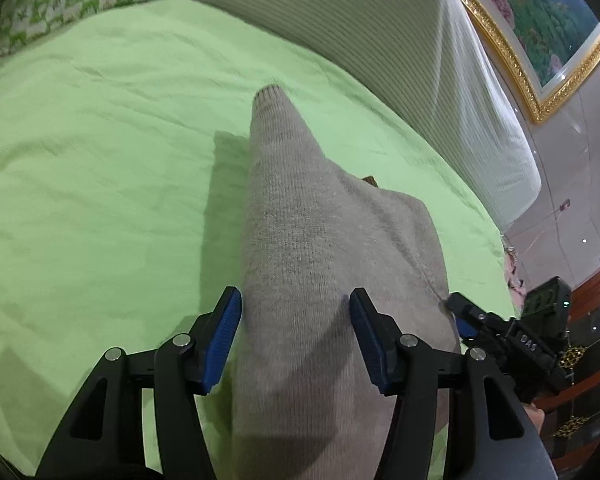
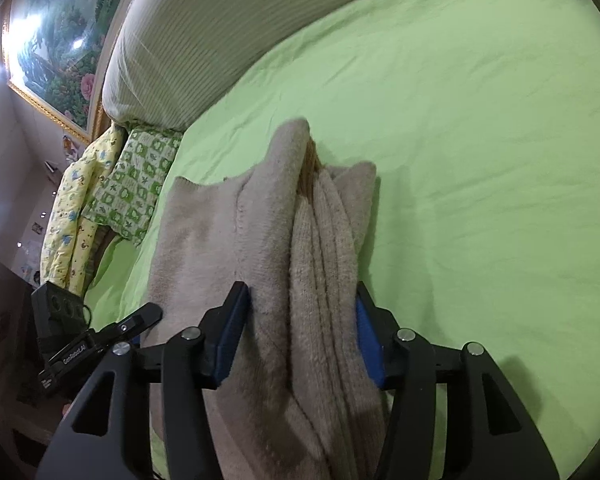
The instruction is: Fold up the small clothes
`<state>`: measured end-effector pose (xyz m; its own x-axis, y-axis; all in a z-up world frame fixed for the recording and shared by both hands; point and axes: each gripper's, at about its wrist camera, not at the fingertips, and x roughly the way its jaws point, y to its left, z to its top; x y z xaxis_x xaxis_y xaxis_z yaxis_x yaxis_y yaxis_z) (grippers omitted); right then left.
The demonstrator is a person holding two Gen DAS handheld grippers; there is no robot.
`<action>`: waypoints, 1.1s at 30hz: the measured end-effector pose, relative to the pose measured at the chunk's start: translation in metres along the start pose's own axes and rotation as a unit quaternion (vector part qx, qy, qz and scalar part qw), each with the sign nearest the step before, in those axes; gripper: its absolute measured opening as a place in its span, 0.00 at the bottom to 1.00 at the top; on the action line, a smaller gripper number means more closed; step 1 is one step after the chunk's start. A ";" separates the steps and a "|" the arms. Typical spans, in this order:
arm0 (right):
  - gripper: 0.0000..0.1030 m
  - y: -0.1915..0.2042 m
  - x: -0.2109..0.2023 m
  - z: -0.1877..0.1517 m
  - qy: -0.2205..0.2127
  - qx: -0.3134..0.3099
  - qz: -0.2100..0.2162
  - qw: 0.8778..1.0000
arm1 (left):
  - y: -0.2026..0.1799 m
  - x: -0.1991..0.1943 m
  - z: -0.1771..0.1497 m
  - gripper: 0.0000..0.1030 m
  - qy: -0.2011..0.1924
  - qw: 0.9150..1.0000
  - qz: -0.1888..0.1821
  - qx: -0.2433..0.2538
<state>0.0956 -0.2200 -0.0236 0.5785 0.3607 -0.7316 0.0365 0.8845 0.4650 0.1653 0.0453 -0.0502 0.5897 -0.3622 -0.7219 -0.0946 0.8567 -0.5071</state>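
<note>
A beige knit sweater (image 1: 312,220) lies on the light green bedsheet (image 1: 100,152), with one sleeve reaching away to its cuff. My left gripper (image 1: 295,294) stands open over the near part of the sweater; the knit lies loose between its blue pads (image 1: 226,340), not pinched. In the right wrist view the same sweater (image 2: 228,248) shows stacked folded layers along its right edge. My right gripper (image 2: 302,286) is open astride those layers, and the cloth spreads past its left finger. Each gripper shows at the edge of the other's view: the right one (image 1: 500,340) and the left one (image 2: 100,332).
A white ribbed headboard cushion (image 1: 400,40) runs along the far side of the bed. A green patterned pillow (image 2: 136,184) and a yellow printed quilt (image 2: 72,208) sit at the bed's end. A gold-framed painting (image 1: 540,20) hangs on the wall. Dark wooden furniture (image 1: 596,320) stands beside the bed.
</note>
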 end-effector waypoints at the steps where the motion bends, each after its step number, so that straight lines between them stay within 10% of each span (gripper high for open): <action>1: 0.52 0.001 -0.008 -0.001 -0.009 -0.004 -0.006 1.000 | 0.004 -0.008 -0.002 0.56 -0.003 1.000 0.003 -0.001; 9: 0.52 0.033 -0.051 -0.025 -0.057 -0.070 -0.018 0.996 | 0.023 -0.053 -0.019 0.59 -0.018 0.999 0.027 0.006; 22: 0.50 0.029 -0.024 -0.061 -0.003 -0.082 -0.038 0.996 | 0.020 -0.052 -0.059 0.64 0.020 0.997 0.064 0.039; 26: 0.11 0.024 -0.021 -0.065 0.009 -0.074 -0.037 0.997 | 0.013 -0.048 -0.066 0.64 0.026 0.996 0.073 0.051; 33: 0.09 0.026 -0.032 -0.064 -0.007 -0.091 -0.073 0.993 | 0.006 -0.039 -0.076 0.64 0.041 0.992 0.098 0.071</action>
<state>0.0260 -0.1895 -0.0200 0.5892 0.2223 -0.7768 -0.0272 0.9663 0.2559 0.0805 0.0362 -0.0611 0.5035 -0.2080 -0.8386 -0.0826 0.9546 -0.2863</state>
